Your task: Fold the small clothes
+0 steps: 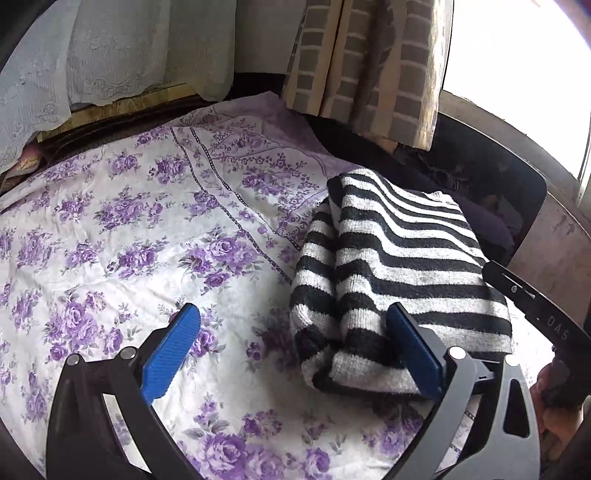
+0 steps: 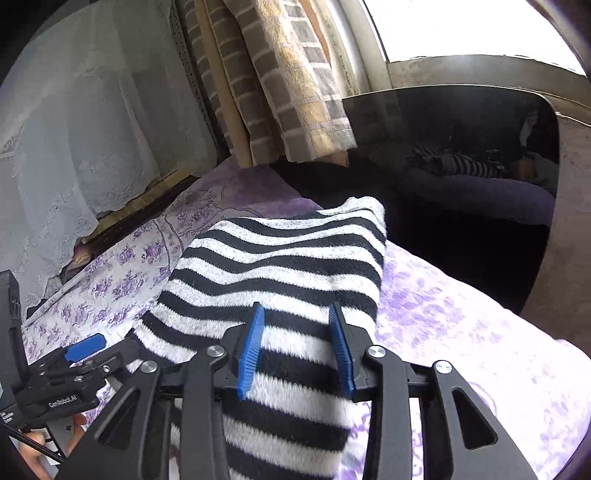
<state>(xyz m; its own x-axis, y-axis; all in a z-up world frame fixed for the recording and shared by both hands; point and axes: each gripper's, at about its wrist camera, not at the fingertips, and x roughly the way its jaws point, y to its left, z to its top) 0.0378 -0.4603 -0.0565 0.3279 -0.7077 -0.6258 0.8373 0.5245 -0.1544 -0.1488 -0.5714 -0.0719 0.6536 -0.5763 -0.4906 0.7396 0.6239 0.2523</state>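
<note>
A folded black-and-white striped knit garment (image 1: pixel 399 266) lies on the purple floral bedsheet (image 1: pixel 129 229), right of centre. My left gripper (image 1: pixel 293 314) is open wide. Its right pad (image 1: pixel 410 343) rests against the garment's near end, its left pad (image 1: pixel 173 350) is over bare sheet, and the garment's left fold sits between them. In the right wrist view the garment (image 2: pixel 280 258) fills the middle. My right gripper (image 2: pixel 296 308) stands partly open just above its near part, and the striped fabric runs flat beneath and between the blue pads (image 2: pixel 251 350). The left gripper (image 2: pixel 85 347) shows at lower left.
A white lace curtain (image 1: pixel 110 55) hangs at the back left and a checked curtain (image 1: pixel 362 62) at the back. A dark glossy panel (image 2: pixel 461 166) borders the bed on the right, below a bright window (image 2: pixel 461 26). A hand (image 2: pixel 44 443) holds the left gripper.
</note>
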